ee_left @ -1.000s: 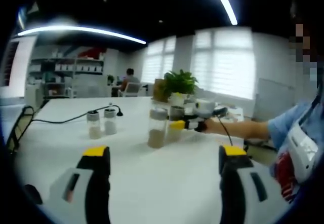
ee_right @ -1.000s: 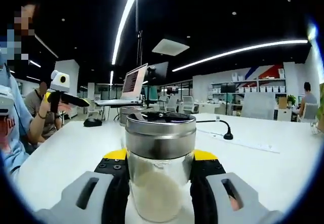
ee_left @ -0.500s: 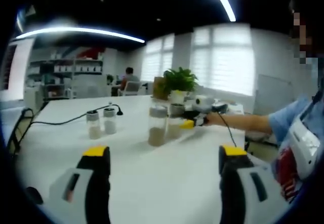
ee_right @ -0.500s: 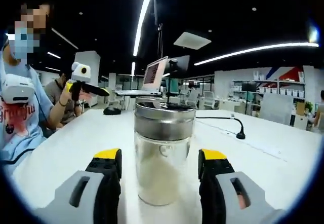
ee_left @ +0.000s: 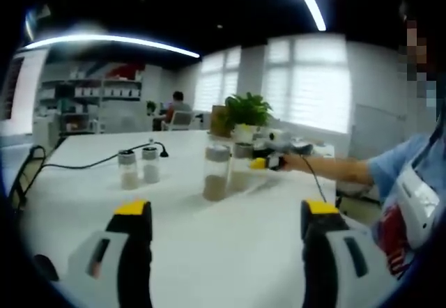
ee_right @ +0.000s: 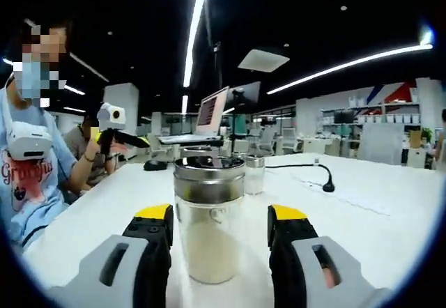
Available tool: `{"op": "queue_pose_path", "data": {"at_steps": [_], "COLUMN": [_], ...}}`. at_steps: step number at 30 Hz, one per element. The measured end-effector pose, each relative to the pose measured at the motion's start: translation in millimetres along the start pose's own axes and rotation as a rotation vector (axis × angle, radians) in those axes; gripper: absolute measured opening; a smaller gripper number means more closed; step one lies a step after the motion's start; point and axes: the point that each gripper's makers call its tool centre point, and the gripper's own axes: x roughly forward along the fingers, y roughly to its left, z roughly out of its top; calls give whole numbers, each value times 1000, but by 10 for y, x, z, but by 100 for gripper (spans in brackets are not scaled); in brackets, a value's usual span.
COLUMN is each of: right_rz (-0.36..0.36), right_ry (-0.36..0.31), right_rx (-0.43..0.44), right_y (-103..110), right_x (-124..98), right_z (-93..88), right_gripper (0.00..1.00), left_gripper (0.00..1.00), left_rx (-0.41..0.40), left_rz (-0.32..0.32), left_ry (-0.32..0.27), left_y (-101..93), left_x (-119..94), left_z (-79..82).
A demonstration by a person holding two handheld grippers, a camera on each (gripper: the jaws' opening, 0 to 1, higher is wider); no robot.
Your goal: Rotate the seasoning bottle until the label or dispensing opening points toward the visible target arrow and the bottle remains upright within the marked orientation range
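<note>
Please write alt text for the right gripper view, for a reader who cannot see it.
A glass seasoning bottle with a metal lid stands upright on a white table between the open jaws of the right tool, which do not touch it. Behind it stands a smaller jar; at the left, a person's hand holds the left tool.

Seasoning bottle [ee_right: 208, 228] label/opening too blurred to tell; base hidden btwn right tongs [ee_right: 220, 219]
</note>
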Motion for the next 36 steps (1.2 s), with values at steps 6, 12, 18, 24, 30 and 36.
{"op": "queue_pose_path", "data": {"at_steps": [6, 12, 18, 24, 30, 36], "right_rz": [-397, -798, -906, -955, -983, -949], "right_ry": [-5, -56, -22, 68, 97, 113], "right_rx": [18, 54, 38, 53, 48, 40], "right_y": [133, 172, 222, 52, -36, -19], "right_x": [-235, -435, -203, -74, -55, -3], "right_z": [-11, 44, -37, -159, -177, -184], "right_gripper": [68, 63, 58, 58, 53, 38], "left_gripper": [93, 93, 93, 93, 93, 93], "left_rx": [-8, -7, -5, -12, -16, -20], "left_rz": [11, 8, 17, 27, 36, 38], "left_ry": [-6, -32, -53, -66, -71, -68], "left_y": [30, -9, 16, 71, 94, 99], "left_x": [-31, -111, -193, -249, -276, -268], "left_z": [7, 84, 130, 153, 156, 150]}}
